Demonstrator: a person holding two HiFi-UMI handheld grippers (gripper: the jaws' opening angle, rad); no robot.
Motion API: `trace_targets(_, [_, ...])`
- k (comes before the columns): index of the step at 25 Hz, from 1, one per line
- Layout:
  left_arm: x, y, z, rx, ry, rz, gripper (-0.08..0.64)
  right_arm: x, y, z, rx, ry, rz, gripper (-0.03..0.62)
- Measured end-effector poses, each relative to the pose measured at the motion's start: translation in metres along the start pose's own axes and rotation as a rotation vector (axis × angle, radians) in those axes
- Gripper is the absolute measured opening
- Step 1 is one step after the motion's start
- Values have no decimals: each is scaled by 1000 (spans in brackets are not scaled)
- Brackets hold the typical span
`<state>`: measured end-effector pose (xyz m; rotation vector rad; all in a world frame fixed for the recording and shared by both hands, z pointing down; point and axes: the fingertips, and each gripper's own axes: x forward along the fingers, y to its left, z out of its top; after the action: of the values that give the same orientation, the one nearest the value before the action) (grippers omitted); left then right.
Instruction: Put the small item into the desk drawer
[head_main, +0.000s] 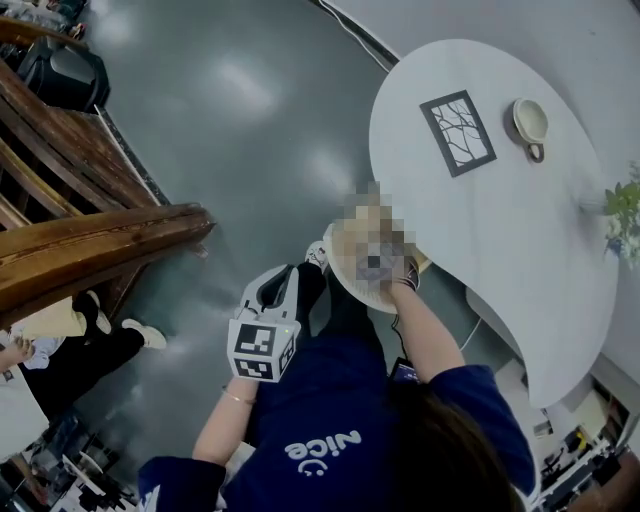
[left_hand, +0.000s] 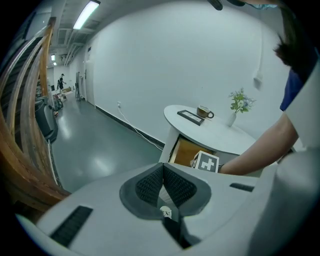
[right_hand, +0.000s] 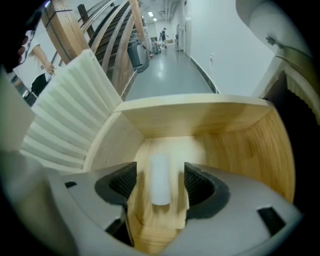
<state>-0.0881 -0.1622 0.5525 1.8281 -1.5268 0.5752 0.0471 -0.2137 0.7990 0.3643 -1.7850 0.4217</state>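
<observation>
A small white cylinder shows between the jaws of my right gripper, inside the open wooden drawer. The pads stand apart from it on both sides, so this gripper is open. The cylinder looks blurred. The drawer's ribbed white front rises at the left. In the left gripper view the right gripper's marker cube sits at the drawer under the white table. My left gripper is shut and holds nothing. In the head view it hangs by the person's knees.
On the white table lie a framed picture and a cup, with a plant at its right edge. A wooden stair rail stands left. Another person's shoes rest on the grey floor.
</observation>
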Motion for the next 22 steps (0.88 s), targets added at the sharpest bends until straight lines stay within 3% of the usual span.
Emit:
trace_targets(8, [8, 1, 23, 28, -48, -57, 3, -59, 18, 1, 42, -70, -21, 304])
trace_targets(18, [26, -10, 54, 56, -98, -167, 3, -156, 21, 28, 195, -296, -149, 307])
trace_targets(22, [33, -16, 75, 119, -139, -212, 3, -200, 9, 41, 298, -416, -202, 307])
